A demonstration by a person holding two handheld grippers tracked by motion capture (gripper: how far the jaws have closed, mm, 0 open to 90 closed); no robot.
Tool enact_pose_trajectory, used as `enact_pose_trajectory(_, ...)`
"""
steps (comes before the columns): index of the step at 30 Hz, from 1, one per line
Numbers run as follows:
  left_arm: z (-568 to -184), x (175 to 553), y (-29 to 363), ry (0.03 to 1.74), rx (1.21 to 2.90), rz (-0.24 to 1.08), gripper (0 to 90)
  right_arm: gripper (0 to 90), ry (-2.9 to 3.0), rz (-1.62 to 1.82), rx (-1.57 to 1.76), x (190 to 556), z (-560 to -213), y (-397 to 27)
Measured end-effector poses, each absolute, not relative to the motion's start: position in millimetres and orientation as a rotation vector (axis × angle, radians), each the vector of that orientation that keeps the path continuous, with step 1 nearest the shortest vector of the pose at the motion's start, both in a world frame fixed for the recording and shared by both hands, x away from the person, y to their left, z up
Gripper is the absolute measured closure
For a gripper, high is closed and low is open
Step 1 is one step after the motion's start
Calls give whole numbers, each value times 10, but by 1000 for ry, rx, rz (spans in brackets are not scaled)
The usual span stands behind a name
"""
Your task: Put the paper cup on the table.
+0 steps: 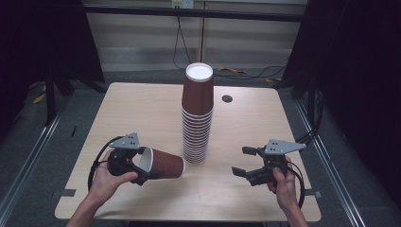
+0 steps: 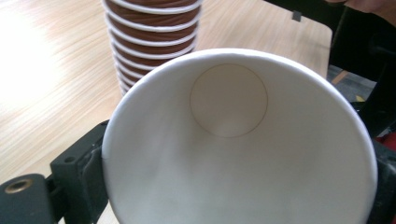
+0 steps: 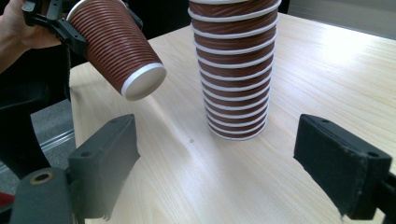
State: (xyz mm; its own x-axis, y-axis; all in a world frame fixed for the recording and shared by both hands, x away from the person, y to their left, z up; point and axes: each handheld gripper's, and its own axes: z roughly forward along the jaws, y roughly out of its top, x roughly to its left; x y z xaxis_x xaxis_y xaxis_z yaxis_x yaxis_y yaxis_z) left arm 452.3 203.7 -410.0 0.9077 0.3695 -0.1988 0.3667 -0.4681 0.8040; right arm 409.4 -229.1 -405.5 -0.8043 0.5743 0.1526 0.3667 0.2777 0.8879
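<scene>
Pale wood-grain rectangular tabletop, lit bright toward the far left in the left gripper view.

Tall stack of ribbed brown paper cups with white rims, standing upside down at mid-table, bases up, white bottom of the top cup facing the ceiling. Long axis upright. Seen close in the right gripper view, just beyond the open jaws, and at the top of the left gripper view.

Single ribbed brown paper cup with a white lining, at the near left, just left of the foot of the stack and apart from it. Lying over on its side in the air, long axis close to level, running left to right. White-rimmed mouth turned left, toward the hand; narrow base pointing right, toward the stack. In the right gripper view raised clear of the tabletop, base tipped somewhat down. In the left gripper view, looking straight into the mouth, round bottom at the far end.

Left gripper, black with a grey three-cornered plate on top, near left, held by a hand. Pinching the single cup at its mouth end, black jaws pressed on either side of the rim.

Right gripper, black with the same grey plate, near right, held by the other hand. Jaws spread wide, nothing between them, pointing left toward the stack.

Small dark round hole in the tabletop, far right of the stack.
</scene>
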Motion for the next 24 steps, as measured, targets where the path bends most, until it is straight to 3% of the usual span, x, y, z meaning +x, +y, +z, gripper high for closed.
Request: enact_pose_trajectory(24,-3986,4836,2352,708,2200,105,74,132,2250,1527,911,3927,-4032,-2381)
